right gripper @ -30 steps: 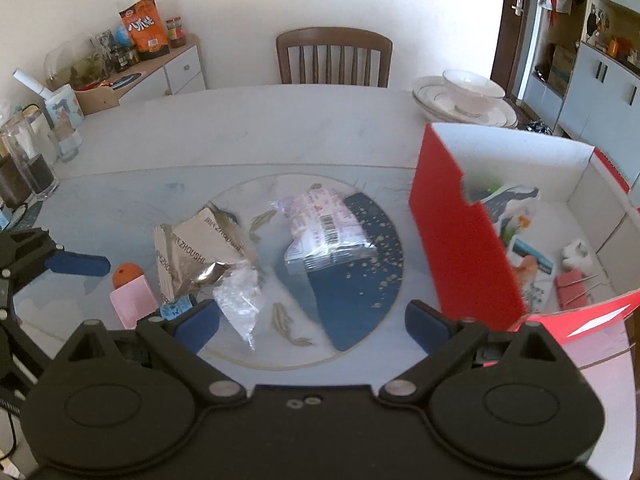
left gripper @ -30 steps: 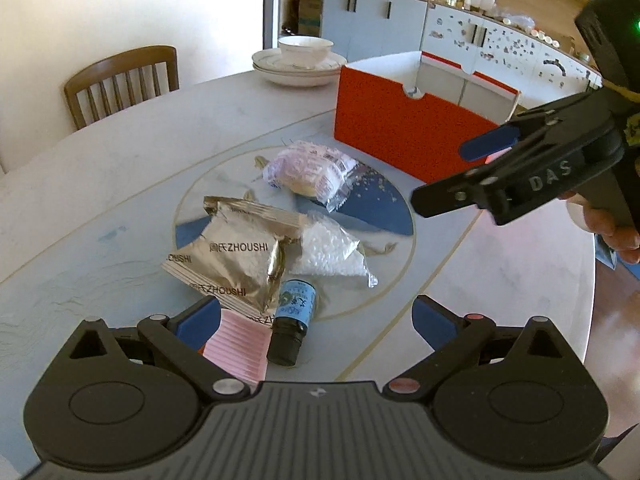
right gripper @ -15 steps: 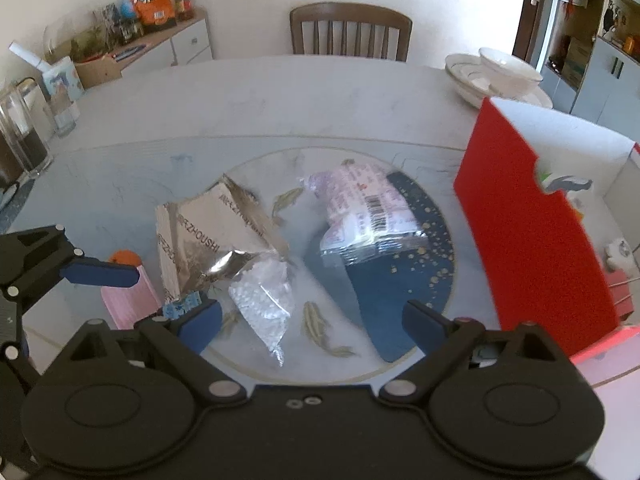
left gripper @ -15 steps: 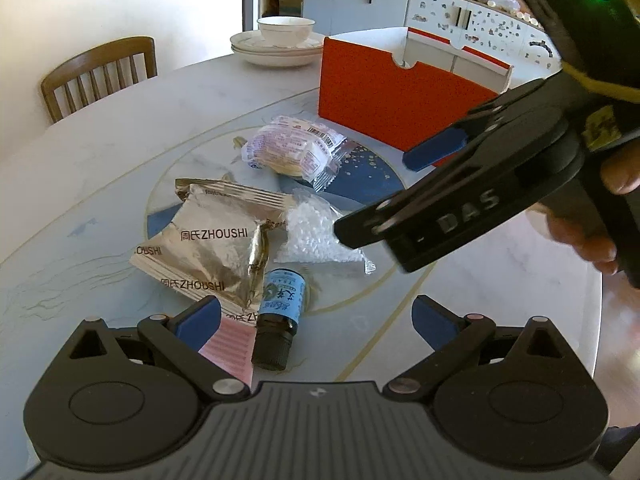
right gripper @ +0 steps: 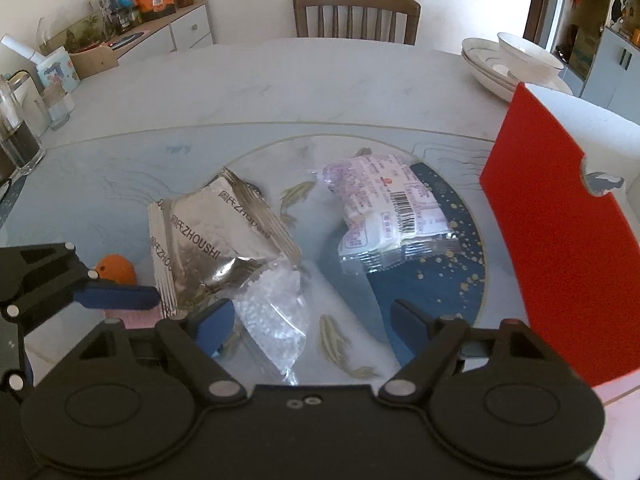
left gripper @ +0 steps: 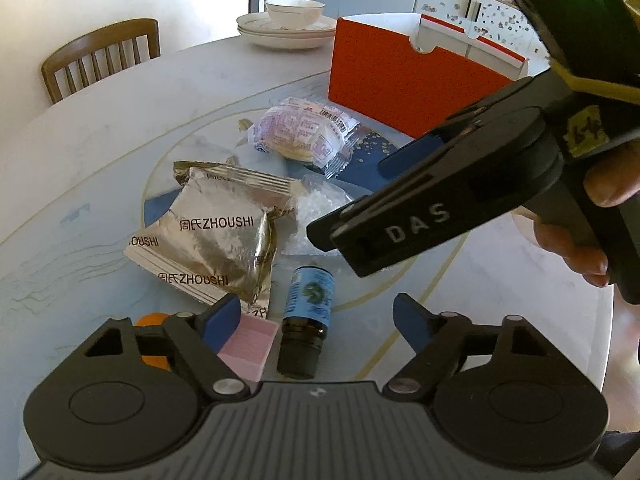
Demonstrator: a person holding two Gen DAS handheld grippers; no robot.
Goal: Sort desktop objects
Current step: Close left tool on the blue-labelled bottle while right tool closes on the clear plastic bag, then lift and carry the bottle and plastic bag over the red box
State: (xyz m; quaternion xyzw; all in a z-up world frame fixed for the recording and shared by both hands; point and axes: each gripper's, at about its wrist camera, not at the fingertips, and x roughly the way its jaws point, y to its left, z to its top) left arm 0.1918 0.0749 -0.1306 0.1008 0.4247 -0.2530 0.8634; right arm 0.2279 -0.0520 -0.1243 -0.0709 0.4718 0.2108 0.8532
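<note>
A silver ZHOUSHI packet (left gripper: 216, 236) (right gripper: 208, 240), a clear bag of white granules (left gripper: 316, 208) (right gripper: 276, 320), a purple-printed bread packet (left gripper: 300, 132) (right gripper: 384, 204), a small dark bottle with a blue label (left gripper: 306, 320), a pink pad (left gripper: 248, 344) and an orange ball (right gripper: 116, 268) lie on the round table. My left gripper (left gripper: 316, 320) is open and empty just above the bottle. My right gripper (right gripper: 312, 324) is open and empty, low over the granule bag; in the left wrist view it (left gripper: 384, 200) crosses from the right.
A red and white box (left gripper: 404, 80) (right gripper: 560, 220) stands at the table's right. Stacked white dishes (left gripper: 288, 28) (right gripper: 508, 68) sit at the far edge. A wooden chair (right gripper: 356, 12) stands behind. Glass jars (right gripper: 20, 132) stand at the left edge.
My right gripper has moved left from the box toward the granule bag and come lower. My left gripper has edged closer to the bottle.
</note>
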